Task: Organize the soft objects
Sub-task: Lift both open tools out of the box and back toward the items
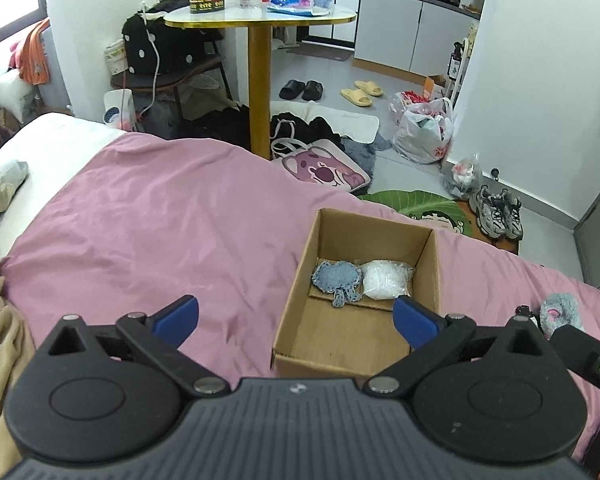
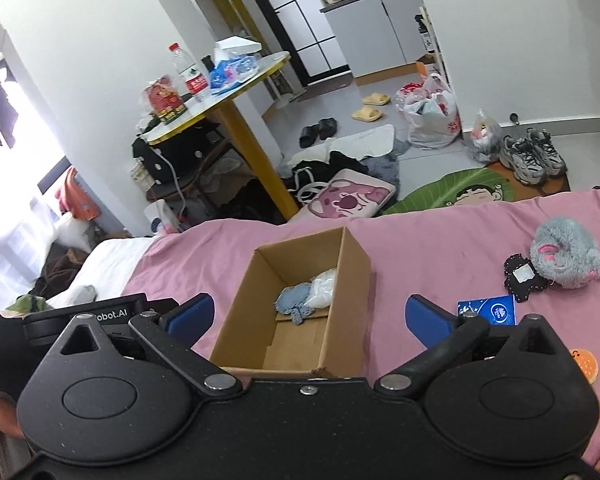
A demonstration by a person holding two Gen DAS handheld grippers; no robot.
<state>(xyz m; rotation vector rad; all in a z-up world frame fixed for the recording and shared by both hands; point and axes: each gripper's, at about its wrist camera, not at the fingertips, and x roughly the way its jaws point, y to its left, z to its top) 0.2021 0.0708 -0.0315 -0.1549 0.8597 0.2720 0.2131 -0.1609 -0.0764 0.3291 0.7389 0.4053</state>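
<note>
Both grippers hang over the wrinkled pink bedsheet (image 1: 160,220) with their blue-padded fingers spread wide and nothing between them. Ahead of the left gripper (image 1: 296,318), slightly toward its right finger, sits the open brown corrugated cardboard box (image 1: 296,300); that finger's pad overlaps the box's near right corner in the picture. At the box's far end lie a flat blue knitted patch with a stubby tail (image 1: 338,278) and, touching it on the right, a crinkly clear bag of white fluff (image 1: 386,280).

Straight ahead of the right gripper (image 2: 310,314) the same box (image 2: 352,280) stands. Off beyond its right finger, on the sheet, rest a fuzzy round grey plush with pink ears (image 2: 566,252), a black dotted fabric piece (image 2: 520,276) touching it, a glossy blue card (image 2: 488,310) and a small orange burger-shaped toy (image 2: 586,364).
</note>
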